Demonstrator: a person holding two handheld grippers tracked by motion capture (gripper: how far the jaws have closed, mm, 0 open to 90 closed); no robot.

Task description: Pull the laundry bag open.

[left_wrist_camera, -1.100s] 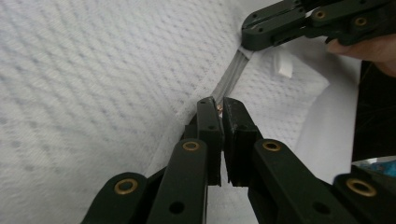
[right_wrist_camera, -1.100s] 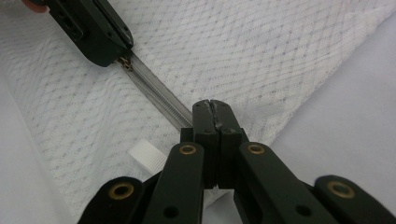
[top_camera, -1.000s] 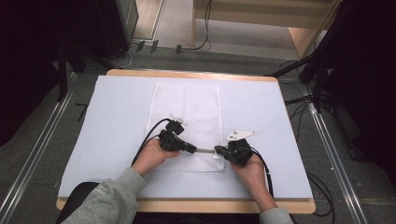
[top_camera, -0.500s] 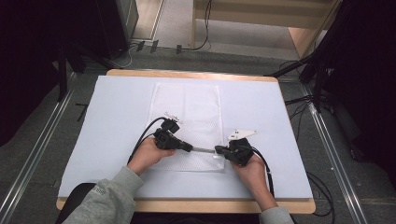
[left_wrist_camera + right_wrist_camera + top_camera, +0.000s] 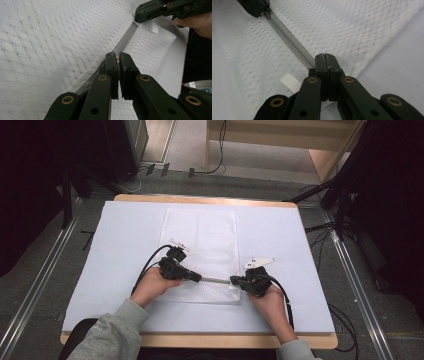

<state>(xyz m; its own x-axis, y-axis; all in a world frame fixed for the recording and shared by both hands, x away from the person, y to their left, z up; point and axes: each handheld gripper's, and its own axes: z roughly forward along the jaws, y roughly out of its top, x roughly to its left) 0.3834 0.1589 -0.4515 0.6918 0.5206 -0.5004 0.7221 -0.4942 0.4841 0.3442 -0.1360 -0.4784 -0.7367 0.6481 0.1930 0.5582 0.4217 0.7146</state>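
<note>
Zip [image 5: 215,280] of white mesh bag [image 5: 200,237], lower centre, is being worked: slider [image 5: 267,15] is pinched by left gripper [image 5: 196,277], bag end clamped by right gripper [image 5: 235,280]; next, slider pulled along w/ bag kept taut

A mesh bag [image 5: 200,252] lies flat at the middle of the surface [image 5: 120,235], its zipper [image 5: 216,280] along the near edge — the left gripper [image 5: 196,277] at the zipper's left, the right gripper [image 5: 234,281] at its right end.
</note>
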